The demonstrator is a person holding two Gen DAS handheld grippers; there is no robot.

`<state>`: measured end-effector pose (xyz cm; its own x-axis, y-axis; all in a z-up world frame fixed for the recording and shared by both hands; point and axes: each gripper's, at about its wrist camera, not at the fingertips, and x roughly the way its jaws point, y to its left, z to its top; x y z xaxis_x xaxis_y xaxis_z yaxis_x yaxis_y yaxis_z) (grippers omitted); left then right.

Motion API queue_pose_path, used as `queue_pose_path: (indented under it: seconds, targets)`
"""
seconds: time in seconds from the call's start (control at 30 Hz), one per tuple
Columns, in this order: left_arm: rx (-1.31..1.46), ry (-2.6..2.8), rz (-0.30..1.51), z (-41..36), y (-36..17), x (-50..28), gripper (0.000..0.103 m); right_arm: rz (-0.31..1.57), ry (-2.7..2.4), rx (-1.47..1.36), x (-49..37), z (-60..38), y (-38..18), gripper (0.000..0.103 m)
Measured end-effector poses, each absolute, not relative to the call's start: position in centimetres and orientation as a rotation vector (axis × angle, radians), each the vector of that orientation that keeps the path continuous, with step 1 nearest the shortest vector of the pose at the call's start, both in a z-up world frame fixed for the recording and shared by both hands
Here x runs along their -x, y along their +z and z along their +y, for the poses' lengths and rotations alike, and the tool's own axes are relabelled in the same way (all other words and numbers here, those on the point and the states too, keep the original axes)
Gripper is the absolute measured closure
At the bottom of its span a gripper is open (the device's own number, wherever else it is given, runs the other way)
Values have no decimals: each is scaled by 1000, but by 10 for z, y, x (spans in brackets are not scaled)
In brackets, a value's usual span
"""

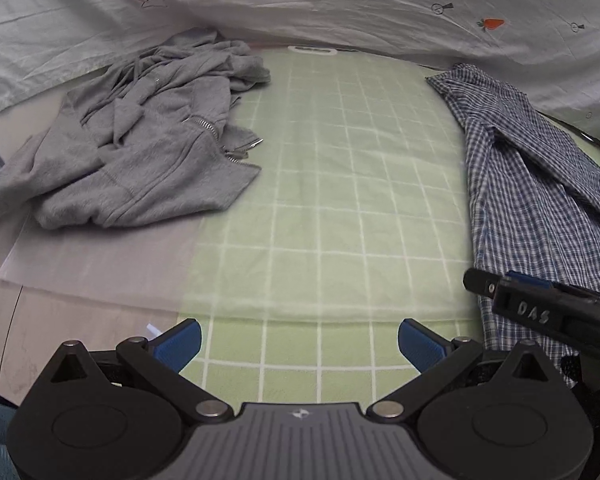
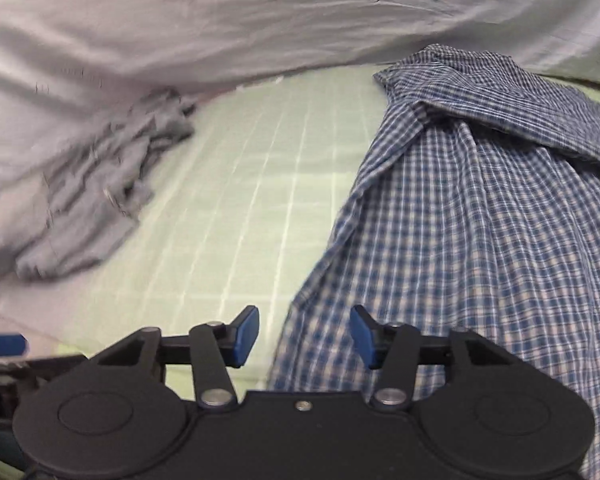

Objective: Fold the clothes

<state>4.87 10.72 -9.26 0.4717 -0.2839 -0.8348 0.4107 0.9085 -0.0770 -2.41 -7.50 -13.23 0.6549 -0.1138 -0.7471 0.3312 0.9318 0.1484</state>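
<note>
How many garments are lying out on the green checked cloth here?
2: a crumpled grey zip hoodie at the left edge, and a blue plaid shirt on the right. More could be hidden out of frame.

Grey hoodie (image 1: 140, 152), blue-white checked shirt (image 2: 480, 220), green gridded cloth (image 1: 332, 184).

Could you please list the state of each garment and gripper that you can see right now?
Grey hoodie: crumpled, unzipped, unfolded.
Checked shirt: spread loosely, rumpled, unfolded.
Left gripper: open wide, empty, over the green mat.
Right gripper: partly open, nothing pressed between its pads, at the shirt's edge.
</note>
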Motion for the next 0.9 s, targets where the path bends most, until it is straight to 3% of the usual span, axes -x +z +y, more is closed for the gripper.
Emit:
queue_pose_path:
  seconds: [0.1,0.2,0.23,0.53,0.9]
  targets:
    - [-131,-416,1000,107,-93,-49,0,850,-253,-250,24,-74,-137,68]
    - [-118,-396,1008,105,-94,-49,0,858,-201,-261,27,-79,-137,90]
    - [-114,-392,1010,103,-94,-49,0,858,-178,-271,28,-81,-136,102]
    - [-107,-421,1004,56,-89,-43,0,756,-126,-426,65,-133,-100,102]
    - [-153,-547,1023,-81,-108,16,0,721,-190,-535,148,-251,-85,102]
